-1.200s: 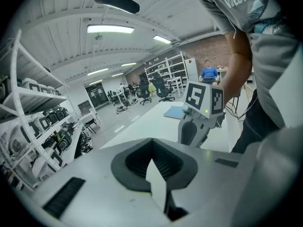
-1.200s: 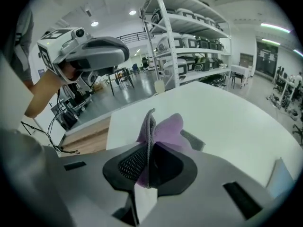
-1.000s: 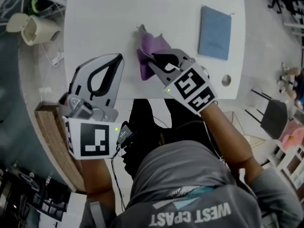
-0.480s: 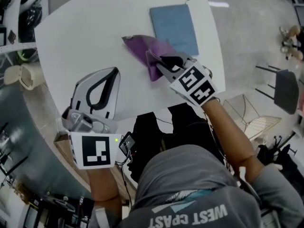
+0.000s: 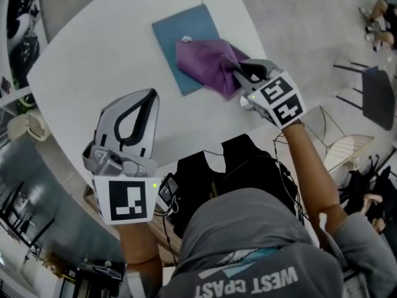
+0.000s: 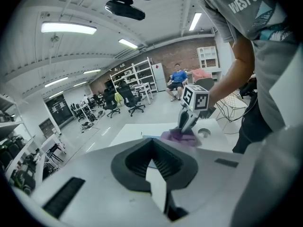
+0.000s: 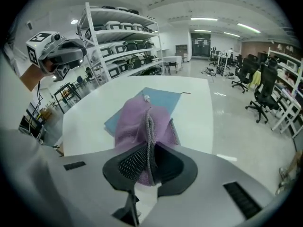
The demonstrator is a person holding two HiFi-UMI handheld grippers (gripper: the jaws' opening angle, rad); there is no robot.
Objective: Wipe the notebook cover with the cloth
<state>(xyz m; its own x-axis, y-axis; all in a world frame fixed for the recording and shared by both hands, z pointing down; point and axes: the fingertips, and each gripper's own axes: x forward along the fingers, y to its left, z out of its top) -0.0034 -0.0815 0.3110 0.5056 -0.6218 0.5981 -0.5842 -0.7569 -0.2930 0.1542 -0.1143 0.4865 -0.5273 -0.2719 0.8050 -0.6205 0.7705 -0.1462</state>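
Work surface: white table (image 5: 93, 79) with rounded corners, set in a large workshop with storage shelving (image 7: 123, 46) and office chairs (image 7: 262, 89). Item one: blue notebook (image 5: 170, 39), flat on the table at 12 o'clock in the head view. Item two: purple cloth (image 5: 208, 61), draped over the notebook's 4 o'clock corner and spilling onto the table. Right gripper (image 5: 239, 73): at 2 o'clock, jaws pinched narrowly on a bunched fold of the cloth. Left gripper (image 5: 151, 95): at 8 o'clock over bare table, jaws together, holding nothing, well apart from the notebook.
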